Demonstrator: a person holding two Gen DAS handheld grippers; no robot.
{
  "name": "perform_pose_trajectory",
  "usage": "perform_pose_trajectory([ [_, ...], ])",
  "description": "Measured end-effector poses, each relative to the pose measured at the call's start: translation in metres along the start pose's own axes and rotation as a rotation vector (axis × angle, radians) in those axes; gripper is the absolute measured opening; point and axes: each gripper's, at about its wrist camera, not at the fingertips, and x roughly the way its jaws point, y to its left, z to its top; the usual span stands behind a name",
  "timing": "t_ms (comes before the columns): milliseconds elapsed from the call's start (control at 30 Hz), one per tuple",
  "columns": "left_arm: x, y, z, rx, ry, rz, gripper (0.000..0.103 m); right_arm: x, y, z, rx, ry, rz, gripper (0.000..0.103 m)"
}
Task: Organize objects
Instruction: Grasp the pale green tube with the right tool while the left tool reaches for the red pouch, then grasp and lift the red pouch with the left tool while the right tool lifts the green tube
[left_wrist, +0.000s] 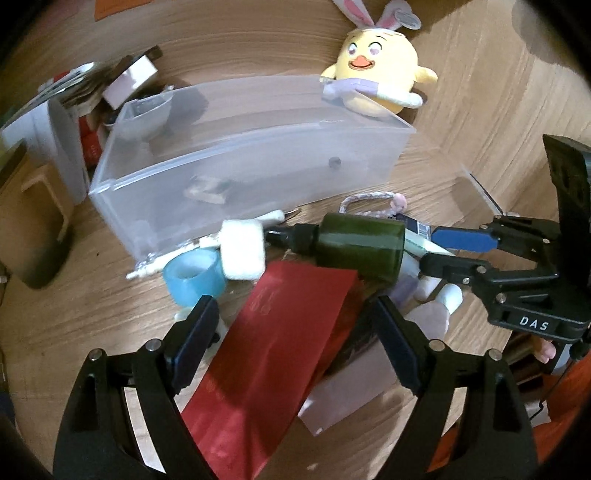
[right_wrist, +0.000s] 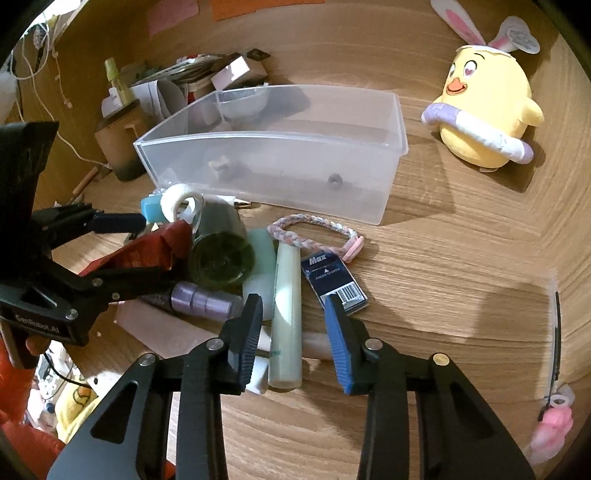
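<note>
A translucent plastic bin (right_wrist: 273, 155) is seen lying on the wooden desk (right_wrist: 461, 266), open at the top. Little is held in it: a small pale object (right_wrist: 220, 164) near its left end and a dark round spot (right_wrist: 335, 181) low on the front wall, neither of which can be identified through the frosted plastic. A clear funnel-shaped piece (right_wrist: 243, 103) is lodged at its far left corner; whether it lies inside or behind cannot be told.

The clutter to be sorted is heaped on the desk just in front of the bin. A dark green bottle (left_wrist: 360, 245) lies on its side, its black neck pointing left in the left wrist view. A red packet (left_wrist: 273, 354) is spread beneath the left gripper (left_wrist: 293, 345), whose jaws are held apart on either side of it without closing on it. A blue tape roll (left_wrist: 195, 278) and a white block (left_wrist: 242, 251) lie beside the packet. The right gripper (right_wrist: 291, 343) is open as well, its fingers straddling a pale green tube (right_wrist: 286, 317); contact cannot be made out. A small blue box marked "Max" (right_wrist: 332, 280), a braided cord loop (right_wrist: 314, 230) and a purple cylinder (right_wrist: 203, 302) lie close by.

A yellow chick plush (right_wrist: 484, 107) with rabbit ears stands apart, right of the bin. The pile at the back left (right_wrist: 192, 74) is too jumbled to be read
</note>
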Motion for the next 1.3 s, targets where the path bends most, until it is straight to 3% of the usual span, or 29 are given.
perform_pose_trajectory([
  [133,0.002,-0.003,0.002,0.015,-0.015,-0.013,0.083,0.003,-0.001,0.000,0.002,-0.001,-0.006,0.025],
  [233,0.001,-0.003,0.002,0.015,-0.024,-0.044,0.068,0.002,-0.002,0.000,0.005,-0.004,0.002,0.015],
  [400,-0.002,-0.001,0.000,0.014,-0.039,-0.035,0.063,-0.002,0.000,-0.002,-0.004,-0.021,-0.011,0.014],
  [467,-0.008,-0.003,-0.001,0.024,-0.058,-0.029,0.050,-0.005,-0.001,-0.003,0.000,-0.030,-0.010,0.014],
  [567,-0.017,-0.005,0.000,0.036,-0.076,-0.018,0.043,-0.010,-0.003,-0.003,0.010,-0.041,-0.003,0.014],
  [1033,-0.045,0.012,-0.022,-0.004,-0.074,0.036,0.043,-0.034,-0.011,-0.005,0.029,-0.088,-0.023,0.014],
  [1100,-0.046,0.012,-0.028,0.000,-0.059,0.045,0.047,-0.033,-0.012,-0.007,0.034,-0.079,-0.021,0.014],
  [1167,-0.047,0.014,-0.033,-0.003,-0.054,0.066,0.059,-0.032,-0.014,-0.010,0.039,-0.067,-0.018,0.014],
  [1300,-0.048,0.022,-0.041,-0.024,-0.045,0.079,0.066,-0.031,-0.015,-0.017,0.038,-0.038,-0.019,0.014],
])
